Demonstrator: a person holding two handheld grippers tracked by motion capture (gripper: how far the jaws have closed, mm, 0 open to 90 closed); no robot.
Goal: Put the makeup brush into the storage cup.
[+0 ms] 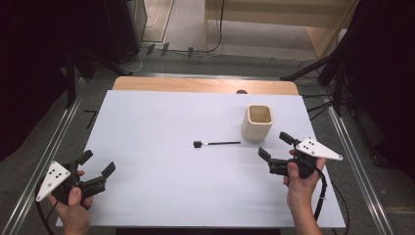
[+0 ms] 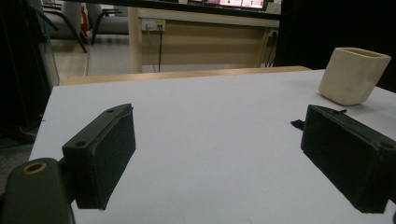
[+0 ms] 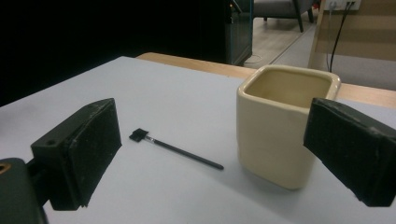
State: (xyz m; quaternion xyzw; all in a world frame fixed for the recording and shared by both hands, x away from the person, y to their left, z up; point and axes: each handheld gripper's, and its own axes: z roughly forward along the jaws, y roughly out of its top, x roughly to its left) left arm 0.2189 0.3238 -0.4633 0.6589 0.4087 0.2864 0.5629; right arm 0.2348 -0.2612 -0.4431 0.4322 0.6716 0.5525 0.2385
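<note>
A cream square cup [image 1: 257,122] stands upright and empty right of the table's centre, seen also as the cup [image 3: 283,122] and the cup [image 2: 353,74]. Just left of it lies a thin black brush [image 1: 217,144], flat on the sheet, head to the left; the brush [image 3: 175,149] is clear in the right gripper view, and its head [image 2: 297,123] peeks past a jaw. My right gripper [image 1: 275,146] is open near the cup, a little in front and to its right, holding nothing. My left gripper [image 1: 97,163] is open at the front left corner, empty.
A white sheet [image 1: 161,147] covers the table, with a wooden strip [image 1: 205,84] along the far edge. Metal rails [image 1: 44,156] run along both sides. Beyond lie cables and dark stands on the floor.
</note>
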